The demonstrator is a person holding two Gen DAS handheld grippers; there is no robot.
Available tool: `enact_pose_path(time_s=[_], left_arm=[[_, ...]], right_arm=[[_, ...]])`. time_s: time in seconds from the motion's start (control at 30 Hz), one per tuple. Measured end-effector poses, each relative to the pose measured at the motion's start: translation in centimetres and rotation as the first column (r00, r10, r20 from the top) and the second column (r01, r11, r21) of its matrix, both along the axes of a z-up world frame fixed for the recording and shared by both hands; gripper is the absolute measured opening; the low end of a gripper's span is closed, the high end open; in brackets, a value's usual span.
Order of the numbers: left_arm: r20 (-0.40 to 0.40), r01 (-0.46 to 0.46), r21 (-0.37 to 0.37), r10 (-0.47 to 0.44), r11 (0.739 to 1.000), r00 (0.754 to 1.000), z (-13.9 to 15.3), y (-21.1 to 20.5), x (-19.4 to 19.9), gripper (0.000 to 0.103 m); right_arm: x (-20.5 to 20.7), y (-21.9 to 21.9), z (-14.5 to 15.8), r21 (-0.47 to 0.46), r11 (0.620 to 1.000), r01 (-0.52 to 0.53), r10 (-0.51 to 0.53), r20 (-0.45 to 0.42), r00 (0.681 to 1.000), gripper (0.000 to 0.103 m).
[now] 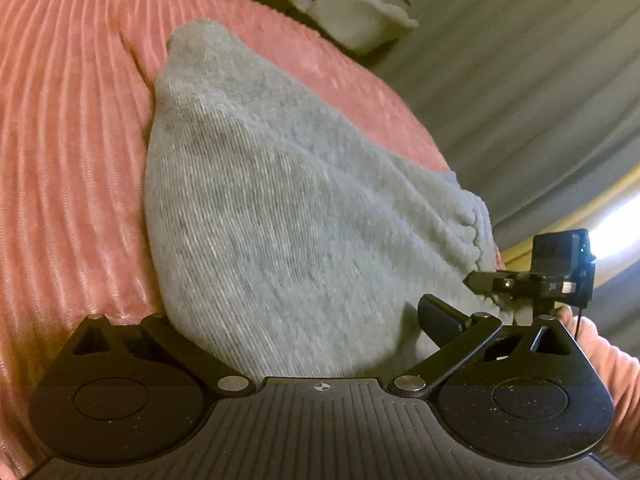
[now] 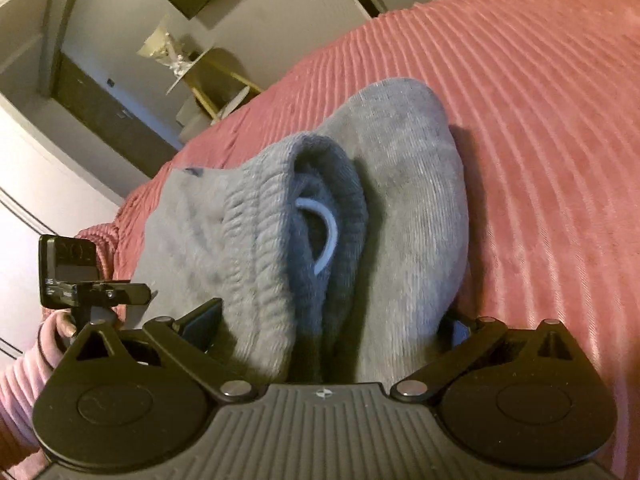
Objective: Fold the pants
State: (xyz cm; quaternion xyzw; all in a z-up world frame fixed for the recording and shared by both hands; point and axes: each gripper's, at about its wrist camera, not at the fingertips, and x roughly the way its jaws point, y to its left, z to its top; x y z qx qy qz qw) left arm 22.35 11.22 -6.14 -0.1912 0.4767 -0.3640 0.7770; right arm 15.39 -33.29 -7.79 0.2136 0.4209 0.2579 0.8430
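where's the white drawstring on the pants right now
In the right wrist view the white drawstring curls inside the open waistband of the grey pants, near frame centre, just ahead of the right gripper.

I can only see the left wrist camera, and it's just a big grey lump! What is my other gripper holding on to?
Observer: The right gripper has the ribbed waistband of the pants bunched between its fingers.
Operator: Is there a string?
Observer: Yes, a white drawstring curls out of the waistband opening.
Operator: Is the waistband lying flat?
Observer: No, it gapes open, with a dark hollow in the middle.
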Motion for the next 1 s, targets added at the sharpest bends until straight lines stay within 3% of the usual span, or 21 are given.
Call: enact_pose_path(time_s=[0.1, 0.13, 0.17, 0.27, 0.33, 0.4, 0.47, 0.5, 0.6, 0.67, 0.7, 0.73, 0.8, 0.93, 1.0], left_arm=[[0.051, 0.0, 0.11, -0.005, 0.994, 0.999, 1.1, -0.5, -0.9, 0.094], [0.096, 0.013, 0.156, -0.028, 0.988, 0.995, 1.6, -1.0, -1.6, 0.084], [0.134, 0.021, 0.184, -0.046, 0.983, 0.99, 2.1, -1.2, -2.1, 0.074], [0.195, 0.016, 0.198, -0.055, 0.98, 0.979, 2.7, -1.2, -3.5, 0.062], [0.209, 0.021, 0.184, -0.06, 0.983, 0.976, 2.3, -0.8, -3.6, 0.063], [0.184, 0.02, 0.166, -0.051, 0.986, 0.982, 1.5, -0.5, -3.0, 0.076], [0.149, 0.025, 0.136, -0.046, 0.99, 0.988, 1.2, -1.5, -2.5, 0.098], [0.136, 0.038, 0.12, -0.054, 0.992, 0.989, 1.3, -2.1, -2.4, 0.103], [0.12, 0.014, 0.177, -0.036, 0.984, 0.992, 2.0, -3.5, -2.4, 0.101], [0.159, -0.029, 0.235, -0.008, 0.972, 0.987, 2.7, -3.5, -3.1, 0.074], [0.19, -0.039, 0.247, -0.009, 0.968, 0.982, 3.2, -3.2, -3.8, 0.066], [0.217, -0.047, 0.232, -0.005, 0.972, 0.976, 3.6, -2.6, -4.4, 0.049], [0.242, -0.077, 0.224, 0.021, 0.971, 0.97, 4.7, -2.2, -5.5, 0.044], [0.353, -0.079, 0.29, -0.029, 0.954, 0.935, 6.7, -3.5, -7.6, 0.042], [0.358, -0.081, 0.266, -0.021, 0.96, 0.933, 7.7, -3.4, -7.9, 0.041]], right_arm=[[0.3, 1.0, 0.2, -0.053, 0.999, 0.011, -0.011, 0.0, 1.0, 0.103], [0.1, 1.9, 0.5, -0.096, 0.995, 0.035, -0.036, -0.003, 0.999, 0.103], [-0.2, 2.9, 0.9, -0.145, 0.988, 0.05, -0.05, 0.005, 0.999, 0.1], [-2.2, 6.5, 2.9, -0.317, 0.948, 0.026, 0.003, 0.089, 0.996, 0.085], [-3.0, 6.9, 3.3, -0.34, 0.94, 0.024, 0.021, 0.127, 0.992, 0.083], [-2.3, 6.1, 2.3, -0.303, 0.952, 0.037, -0.01, 0.088, 0.996, 0.083], [-1.3, 5.2, 1.5, -0.231, 0.97, 0.069, -0.065, 0.026, 0.998, 0.084], [-0.9, 5.3, 1.5, -0.227, 0.97, 0.085, -0.085, 0.011, 0.996, 0.085], [-1.4, 6.9, 2.5, -0.296, 0.949, 0.105, -0.103, 0.023, 0.994, 0.084], [-2.1, 7.6, 3.4, -0.313, 0.942, 0.119, -0.108, 0.052, 0.993, 0.077], [-2.6, 7.6, 3.7, -0.308, 0.943, 0.126, -0.111, 0.064, 0.992, 0.075], [-3.1, 7.6, 4.3, -0.29, 0.948, 0.13, -0.113, 0.076, 0.991, 0.071], [-4.2, 7.7, 5.5, -0.274, 0.953, 0.132, -0.104, 0.115, 0.988, 0.066], [-5.9, 9.5, 7.9, -0.317, 0.94, 0.125, -0.062, 0.199, 0.978, 0.059], [-6.4, 10.4, 8.9, -0.332, 0.935, 0.123, -0.049, 0.222, 0.974, 0.057]])
